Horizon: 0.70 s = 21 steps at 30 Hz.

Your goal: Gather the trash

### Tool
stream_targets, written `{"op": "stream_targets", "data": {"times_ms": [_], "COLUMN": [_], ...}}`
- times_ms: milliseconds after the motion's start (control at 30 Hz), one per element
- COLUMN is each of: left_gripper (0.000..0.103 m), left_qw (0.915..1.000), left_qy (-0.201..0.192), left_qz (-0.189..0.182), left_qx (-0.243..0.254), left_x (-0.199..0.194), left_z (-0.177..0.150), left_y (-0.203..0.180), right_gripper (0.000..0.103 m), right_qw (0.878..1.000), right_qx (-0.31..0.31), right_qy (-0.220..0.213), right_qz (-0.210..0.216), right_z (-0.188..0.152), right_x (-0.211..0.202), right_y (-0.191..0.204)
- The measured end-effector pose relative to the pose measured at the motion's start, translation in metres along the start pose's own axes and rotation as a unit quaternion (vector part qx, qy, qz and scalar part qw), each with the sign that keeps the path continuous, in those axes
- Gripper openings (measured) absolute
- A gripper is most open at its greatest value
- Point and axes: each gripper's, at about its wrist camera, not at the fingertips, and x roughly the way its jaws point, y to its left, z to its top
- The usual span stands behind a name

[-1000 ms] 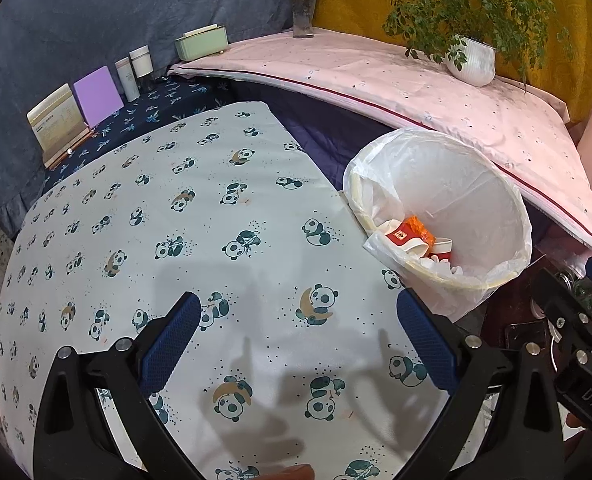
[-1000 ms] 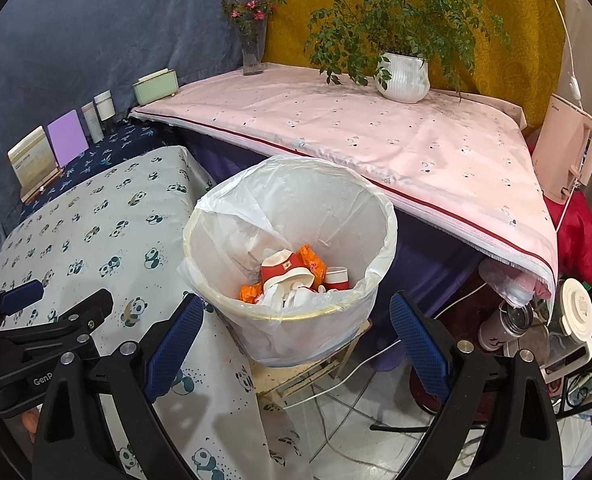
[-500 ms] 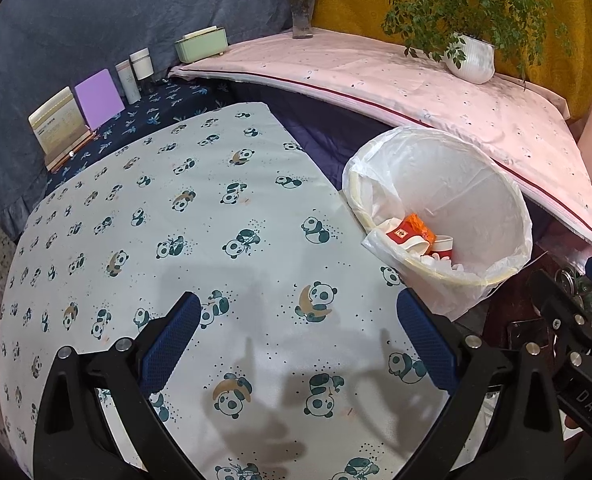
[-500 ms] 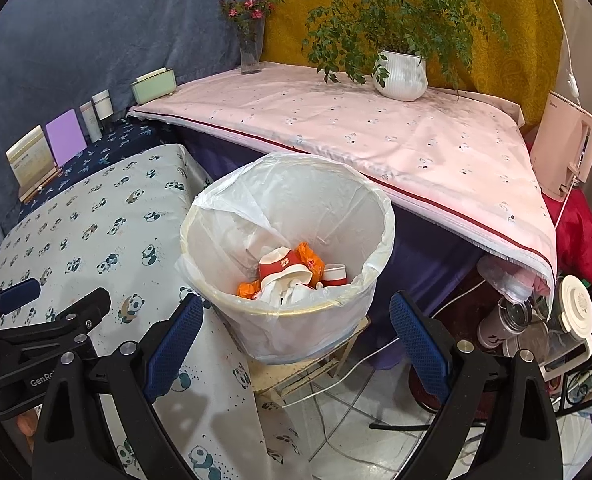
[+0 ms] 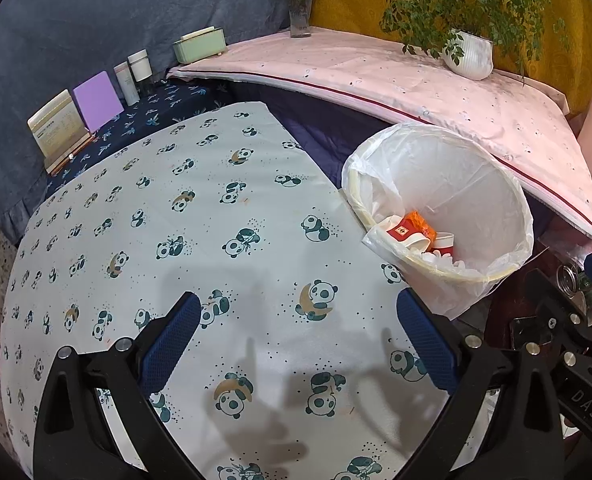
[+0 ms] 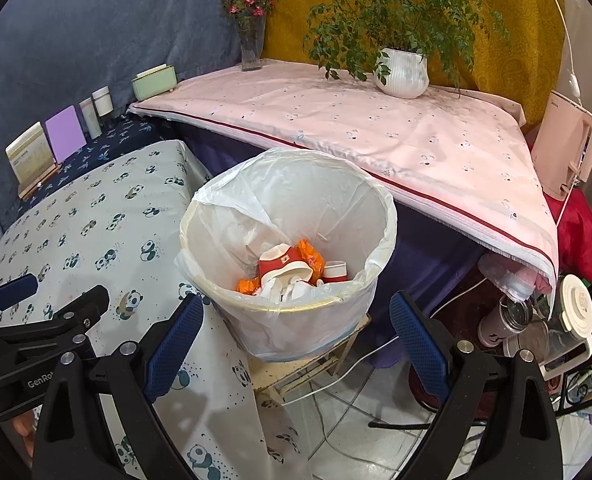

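White plastic lines the trash bin (image 6: 292,248), which sits at the centre of the right wrist view, straight ahead of the right tool (image 6: 296,340) and just beyond its blue fingertips (image 6: 176,332). Inside lie red and white paper cups (image 6: 284,266), an orange wrapper (image 6: 309,258) and crumpled white paper, all well below the rim. In the left wrist view the same bin (image 5: 439,216) stands at the middle right of the frame, off to the side of the left tool (image 5: 299,344), which hangs over the panda-print surface (image 5: 176,208).

Both tools are spread wide with nothing between their fingers. The left tool also shows at the lower left of the right wrist view, level with the right one and pointing the same way.

No loose trash shows on the panda cloth in either view, so collecting looks finished or nearly so. Judging by position, the right hand is the nearer one to the bin, whose open mouth faces up; any further drop would come from above its rim.
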Motion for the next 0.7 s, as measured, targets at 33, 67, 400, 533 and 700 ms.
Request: {"op": "stream_targets", "data": {"times_ms": [33, 67, 400, 533, 700], "left_gripper": [0.094, 0.094, 0.094, 0.094, 0.094], "left_qw": [1.0, 1.0, 1.0, 1.0, 1.0], "left_qy": [0.001, 0.001, 0.002, 0.002, 0.002], "left_qz": [0.0, 0.0, 0.001, 0.0, 0.0], "left_qx": [0.0, 0.0, 0.001, 0.003, 0.003], "left_x": [0.0004, 0.0007, 0.0019, 0.003, 0.003], "left_z": [-0.0002, -0.0004, -0.0004, -0.0017, -0.0015], "left_y": [0.0004, 0.0009, 0.0008, 0.0015, 0.0013], "right_gripper": [0.091, 0.091, 0.091, 0.091, 0.091], "right_qw": [1.0, 1.0, 1.0, 1.0, 1.0], "right_qx": [0.0, 0.0, 0.0, 0.0, 0.0], "right_qy": [0.0, 0.0, 0.001, 0.001, 0.002], "right_qz": [0.0, 0.0, 0.0, -0.001, 0.0], "right_z": [-0.0002, -0.0003, -0.0006, -0.0008, -0.0011], "right_x": [0.0002, 0.0003, 0.0014, 0.0017, 0.0023], "right_y": [0.0, -0.0001, 0.0005, 0.0011, 0.0015]}}
